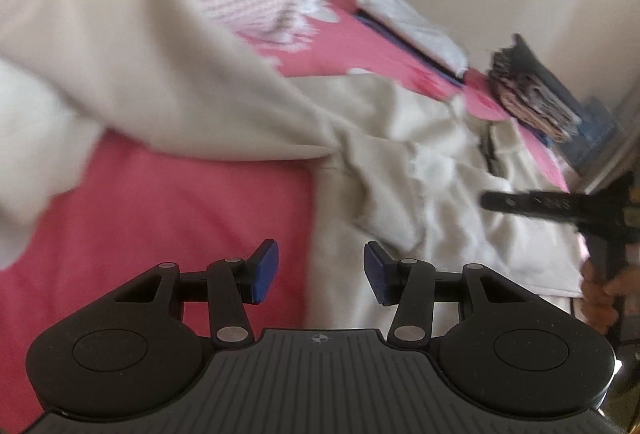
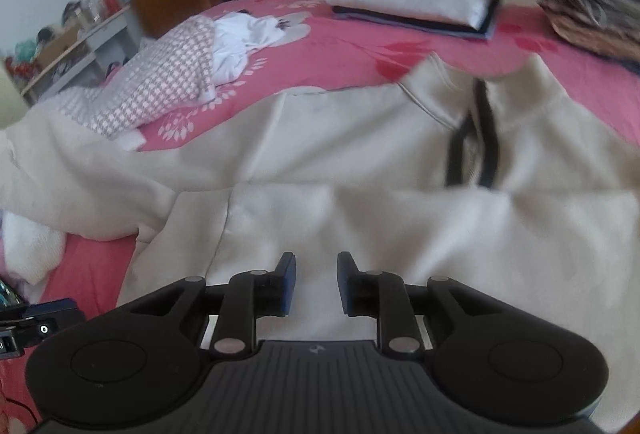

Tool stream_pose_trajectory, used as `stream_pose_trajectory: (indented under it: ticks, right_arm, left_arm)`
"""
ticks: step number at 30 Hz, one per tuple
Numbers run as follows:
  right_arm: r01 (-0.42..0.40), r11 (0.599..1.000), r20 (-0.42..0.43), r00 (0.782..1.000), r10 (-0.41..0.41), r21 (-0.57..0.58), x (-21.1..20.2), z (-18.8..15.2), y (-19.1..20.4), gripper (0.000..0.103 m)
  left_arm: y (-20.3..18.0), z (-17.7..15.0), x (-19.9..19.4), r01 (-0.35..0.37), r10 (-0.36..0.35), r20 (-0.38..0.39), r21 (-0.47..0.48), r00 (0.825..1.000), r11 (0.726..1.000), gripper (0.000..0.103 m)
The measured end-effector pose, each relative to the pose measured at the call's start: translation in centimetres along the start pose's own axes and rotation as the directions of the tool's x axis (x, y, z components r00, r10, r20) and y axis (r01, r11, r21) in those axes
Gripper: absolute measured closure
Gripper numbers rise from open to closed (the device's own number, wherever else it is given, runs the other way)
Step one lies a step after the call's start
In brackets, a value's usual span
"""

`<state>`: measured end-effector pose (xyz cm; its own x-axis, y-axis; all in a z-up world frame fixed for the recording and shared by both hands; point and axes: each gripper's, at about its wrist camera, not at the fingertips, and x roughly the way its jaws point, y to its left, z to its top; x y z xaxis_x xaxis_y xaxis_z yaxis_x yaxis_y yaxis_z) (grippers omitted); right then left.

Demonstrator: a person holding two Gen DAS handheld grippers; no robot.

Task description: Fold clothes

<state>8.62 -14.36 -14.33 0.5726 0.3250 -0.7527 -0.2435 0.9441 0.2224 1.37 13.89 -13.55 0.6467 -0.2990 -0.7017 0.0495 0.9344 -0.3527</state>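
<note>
A cream sweatshirt (image 2: 360,154) lay spread on the pink bedsheet (image 2: 340,46), collar away from the right wrist camera, two dark drawstrings (image 2: 472,142) hanging from the neck. Its cloth was rumpled, one sleeve (image 1: 120,54) trailing off to the left. Beyond the sweatshirt's collar sat a folded stack (image 2: 420,6), white on top of dark layers. Left of the sweatshirt lay a checked garment (image 2: 160,90) with a white piece bunched beside it. The left gripper (image 1: 320,274) stood parted over the sweatshirt's edge, holding nothing. The right gripper (image 2: 316,282) hung over the sweatshirt body, fingers narrowly apart, nothing between them
</note>
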Motion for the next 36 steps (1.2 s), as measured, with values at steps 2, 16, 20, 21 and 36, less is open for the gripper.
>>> stream_pose_trajectory:
  ticks: [2,16,20,21,36]
  right_arm:
    - [-0.012,0.996,0.001,1.0,0.012,-0.093,0.9,1.0,0.9,0.063]
    - [-0.196,0.875,-0.248,0.964,0.09,-0.443,8.6,6.4,0.9,0.053]
    - [-0.23,0.846,-0.278,0.955,0.101,-0.48,8.7,6.1,0.3,0.06]
    - [-0.225,0.848,-0.275,0.957,0.098,-0.481,8.8,6.0,0.2,0.064]
    - [-0.119,0.88,-0.157,0.986,0.052,-0.459,5.5,6.7,-1.8,0.102]
  left_arm:
    - [-0.7,0.3,1.2,0.019,-0.019,0.002,0.024,1.0,1.0,0.056]
    - [-3.7,1.2,6.0,0.015,-0.015,-0.003,0.196,1.0,0.98,0.066]
    - [-3.6,0.9,6.5,0.0,0.0,0.001,0.206,1.0,0.979,0.074]
    - [-3.7,0.8,6.5,-0.004,0.004,0.005,0.21,1.0,0.978,0.076]
    - [-4.9,2.6,8.4,0.024,-0.033,0.045,0.189,0.998,0.982,0.09]
